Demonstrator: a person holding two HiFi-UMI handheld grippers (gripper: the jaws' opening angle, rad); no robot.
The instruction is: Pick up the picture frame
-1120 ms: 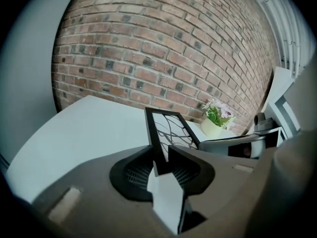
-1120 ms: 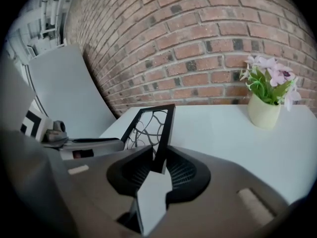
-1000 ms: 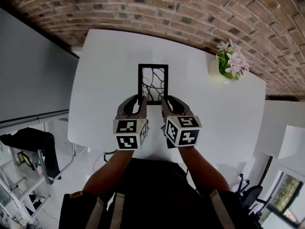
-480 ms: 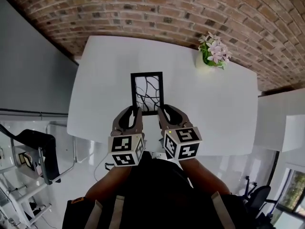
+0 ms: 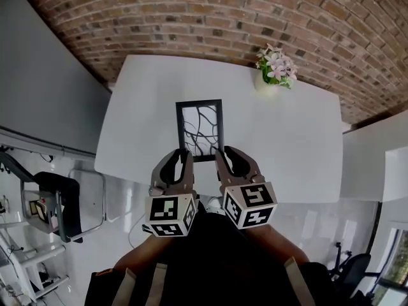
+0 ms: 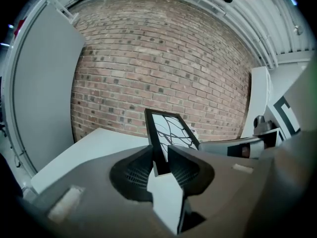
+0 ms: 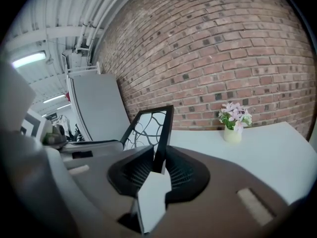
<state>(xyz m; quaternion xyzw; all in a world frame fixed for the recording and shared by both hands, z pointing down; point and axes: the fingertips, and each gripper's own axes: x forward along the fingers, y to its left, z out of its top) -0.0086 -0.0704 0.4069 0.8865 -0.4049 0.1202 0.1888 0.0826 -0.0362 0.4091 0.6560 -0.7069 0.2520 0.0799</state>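
The picture frame (image 5: pixel 200 129) is black, with a white sheet crossed by dark branching lines. It hangs tilted above the white table (image 5: pixel 293 145), held by its two near corners. My left gripper (image 5: pixel 185 155) is shut on the near left corner and my right gripper (image 5: pixel 220 153) on the near right corner. Both pairs of jaws have just been closing, with the frame's edge between them. In the left gripper view the frame (image 6: pixel 171 132) stands up out of the left gripper (image 6: pixel 159 158). In the right gripper view the frame (image 7: pixel 148 124) rises from the right gripper (image 7: pixel 159 158).
A small vase of pink flowers (image 5: pixel 274 69) stands at the table's far right, with a brick wall (image 5: pixel 210 18) behind it. A grey panel (image 5: pixel 44 88) runs along the left side. A chair (image 5: pixel 54 206) stands on the floor at the lower left.
Both grippers have come up and back toward me with the frame between them. The frame has left the table top and now tilts in the air.
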